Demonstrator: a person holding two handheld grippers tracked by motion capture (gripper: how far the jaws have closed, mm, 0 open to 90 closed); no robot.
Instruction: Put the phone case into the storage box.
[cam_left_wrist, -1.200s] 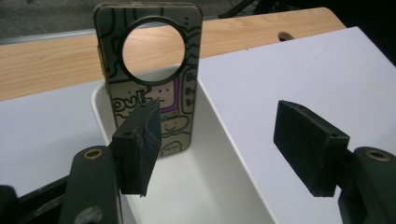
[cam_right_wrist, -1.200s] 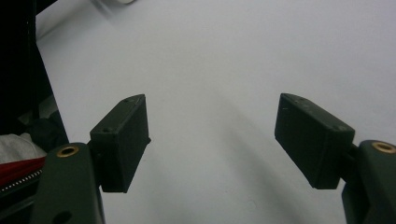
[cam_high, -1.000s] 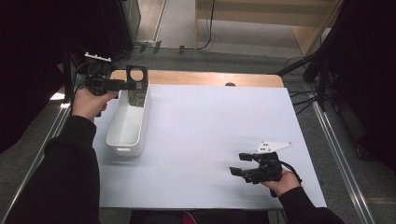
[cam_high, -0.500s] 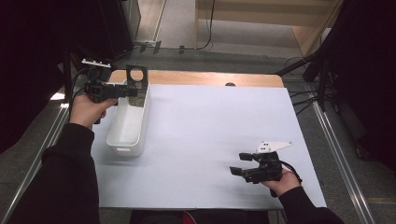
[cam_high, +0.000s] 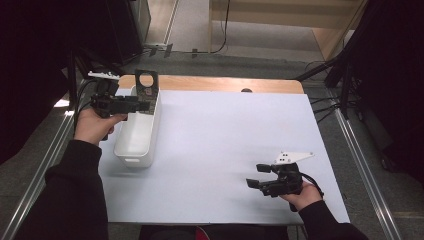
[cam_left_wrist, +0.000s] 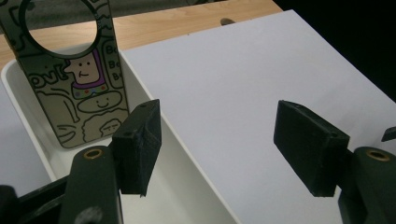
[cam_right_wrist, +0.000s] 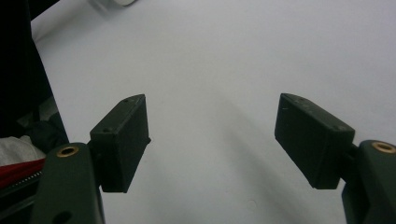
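White sheeting covered the bench (cam_high: 225, 130). At upper left, the left claw (cam_left_wrist: 219, 140) gaped empty beside the cartoon door hanger (cam_left_wrist: 70, 79), which stood inside the white bin (cam_high: 135, 135); its drawings were legible in the left gripper view. At lower right, the right claw (cam_right_wrist: 215, 140) hung wide open, empty.

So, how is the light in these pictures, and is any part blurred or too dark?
High view: the white table is evenly lit, the surroundings are nearly black, and the right tool casts a faint shadow. Left gripper view: the cartoon card in the white bin is sharp, the near jaws slightly soft. Right gripper view: soft jaw shadows on the table, a dark left edge.
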